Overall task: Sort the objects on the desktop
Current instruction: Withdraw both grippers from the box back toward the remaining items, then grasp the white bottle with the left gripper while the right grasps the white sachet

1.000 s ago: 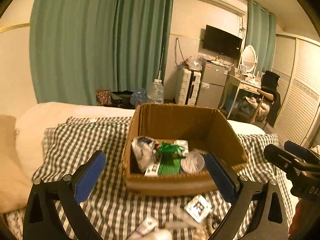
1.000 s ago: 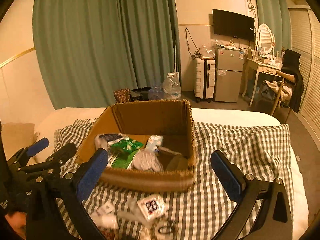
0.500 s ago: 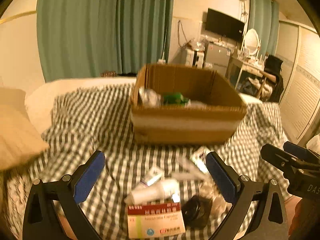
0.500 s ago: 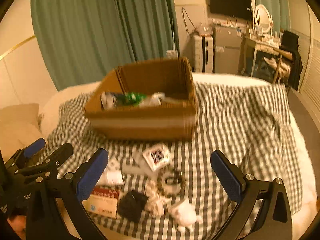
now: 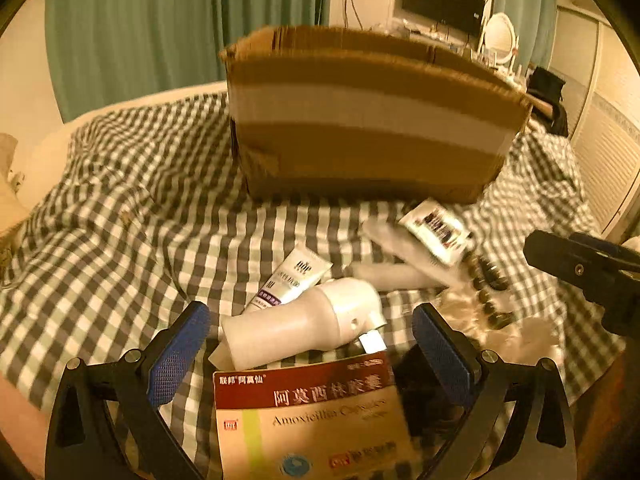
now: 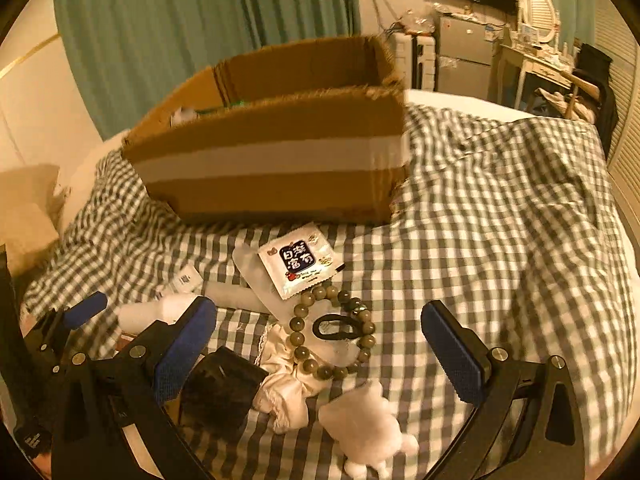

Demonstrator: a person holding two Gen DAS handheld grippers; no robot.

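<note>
green curtains [image 5: 192, 28], wall television [image 5: 442, 0]

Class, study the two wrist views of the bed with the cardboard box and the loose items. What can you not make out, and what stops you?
- Cardboard box contents: left wrist view, hidden by its near wall.
- Medicine box: left wrist view, lower part cut off by the frame edge.
- Black object: right wrist view, partly hidden behind a finger of the right claw, too dark to identify.
- Sachet: left wrist view, print blurred.

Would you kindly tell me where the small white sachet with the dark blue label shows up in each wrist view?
Left wrist: white sachet with dark blue label, right of centre, blurred, near the box's right corner.
Right wrist: sachet, centre, above the bead bracelet.
Shared landmark: brown cardboard box.
</note>
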